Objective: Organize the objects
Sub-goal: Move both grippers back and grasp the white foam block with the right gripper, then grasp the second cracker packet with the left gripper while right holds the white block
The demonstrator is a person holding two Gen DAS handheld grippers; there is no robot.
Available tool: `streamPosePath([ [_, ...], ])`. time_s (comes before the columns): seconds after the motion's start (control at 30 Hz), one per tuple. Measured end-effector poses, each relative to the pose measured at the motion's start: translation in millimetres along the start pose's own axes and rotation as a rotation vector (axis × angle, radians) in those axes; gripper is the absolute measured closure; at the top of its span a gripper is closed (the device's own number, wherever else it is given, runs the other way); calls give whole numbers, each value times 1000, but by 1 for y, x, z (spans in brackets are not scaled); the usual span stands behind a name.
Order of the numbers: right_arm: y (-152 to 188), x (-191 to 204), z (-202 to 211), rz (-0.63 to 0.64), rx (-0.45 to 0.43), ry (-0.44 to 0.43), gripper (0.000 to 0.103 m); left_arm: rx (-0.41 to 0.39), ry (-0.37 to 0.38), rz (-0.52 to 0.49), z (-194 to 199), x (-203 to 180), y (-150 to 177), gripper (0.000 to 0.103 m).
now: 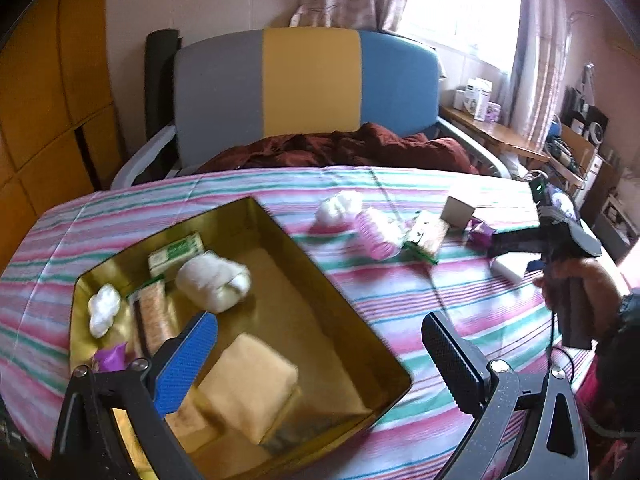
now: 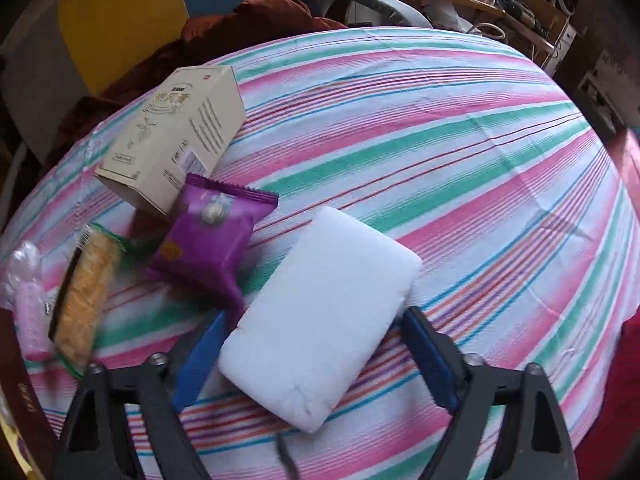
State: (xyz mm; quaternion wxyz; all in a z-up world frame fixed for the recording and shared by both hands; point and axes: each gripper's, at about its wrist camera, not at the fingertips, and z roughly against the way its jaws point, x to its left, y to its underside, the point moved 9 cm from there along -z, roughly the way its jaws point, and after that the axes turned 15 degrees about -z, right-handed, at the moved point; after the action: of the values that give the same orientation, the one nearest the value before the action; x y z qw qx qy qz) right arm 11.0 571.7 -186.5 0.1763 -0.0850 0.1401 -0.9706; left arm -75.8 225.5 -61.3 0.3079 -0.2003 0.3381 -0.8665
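sponge (image 2: 320, 316) between spread right claw (image 2: 316, 360) fingers, on striped cloth (image 2: 460, 160)

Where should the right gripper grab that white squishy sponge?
Grip the white sponge across its two long sides, near its close end, coming from above. It lies flat on the striped cloth, and the right gripper already straddles it with open fingers.

Home bedroom, padded headboard (image 1: 308, 92), rumpled maroon blanket (image 1: 352, 148), curtained window (image 1: 460, 4), cluttered wooden shelf (image 1: 496, 132)
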Motion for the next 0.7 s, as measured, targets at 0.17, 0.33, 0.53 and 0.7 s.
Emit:
streamPosePath([
  [0.17, 1, -2, 7, 18, -4, -3, 26, 7, 59, 2, -13, -12, -24, 0],
  [0.33, -2, -7, 14, 2, -8, -17, 26, 49, 79, -14, -36, -20, -38, 0],
  [0.53, -5, -18, 15, -46, 26, -39, 24, 69, 118, -161, -66, -54, -65, 0],
  [0.7, -7, -28, 15, -69, 40, -35, 24, 90, 160, -299, -100, -88, -80, 0],
])
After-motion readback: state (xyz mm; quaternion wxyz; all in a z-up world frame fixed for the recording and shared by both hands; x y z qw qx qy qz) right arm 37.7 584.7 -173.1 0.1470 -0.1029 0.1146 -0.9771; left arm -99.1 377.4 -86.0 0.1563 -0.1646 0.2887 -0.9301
